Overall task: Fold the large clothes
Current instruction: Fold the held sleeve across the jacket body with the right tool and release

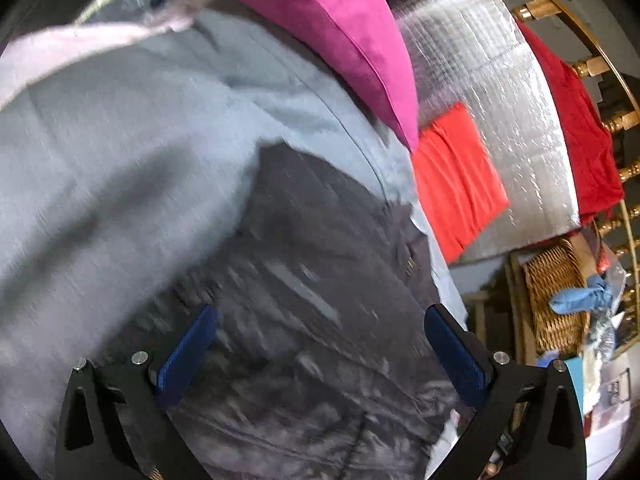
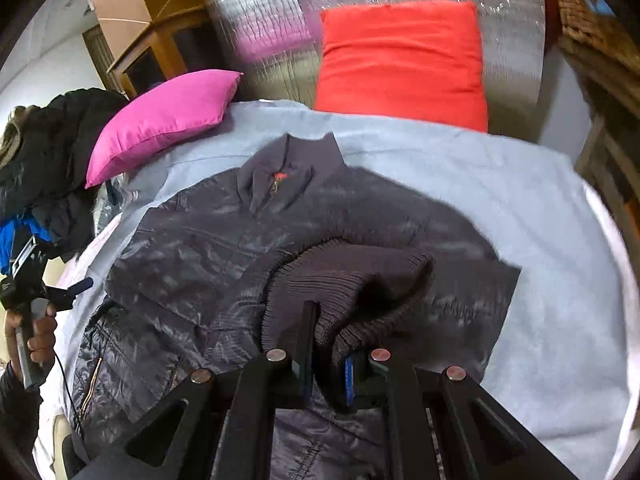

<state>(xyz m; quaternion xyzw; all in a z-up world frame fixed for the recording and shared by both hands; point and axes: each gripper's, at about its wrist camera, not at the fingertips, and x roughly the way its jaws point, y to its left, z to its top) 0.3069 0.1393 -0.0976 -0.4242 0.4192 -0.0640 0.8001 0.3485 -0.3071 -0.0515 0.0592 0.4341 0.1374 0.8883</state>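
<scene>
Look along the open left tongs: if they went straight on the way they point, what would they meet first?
Most likely the dark quilted jacket, which fills the view between the left tongs, spread on the light blue sheet. Depth is blurred, but nothing seems to lie in between.

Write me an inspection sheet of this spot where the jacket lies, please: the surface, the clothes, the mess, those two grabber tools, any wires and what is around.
Surface: pale blue sheet spread flat, with a silver quilted mat behind it.
Job's things: dark padded jacket lying front up, collar away from the camera; its ribbed cuff is folded in over the body.
Clutter: pink cushion, red cushion, heap of dark clothes at the left edge.
Grippers: right gripper shut on the ribbed cuff; left gripper open above the jacket, nothing between its pads.
Cables: thin black cord hanging below the hand with the left tool.
Surroundings: wicker basket, wooden cabinet, red cloth over a wooden rail.
</scene>
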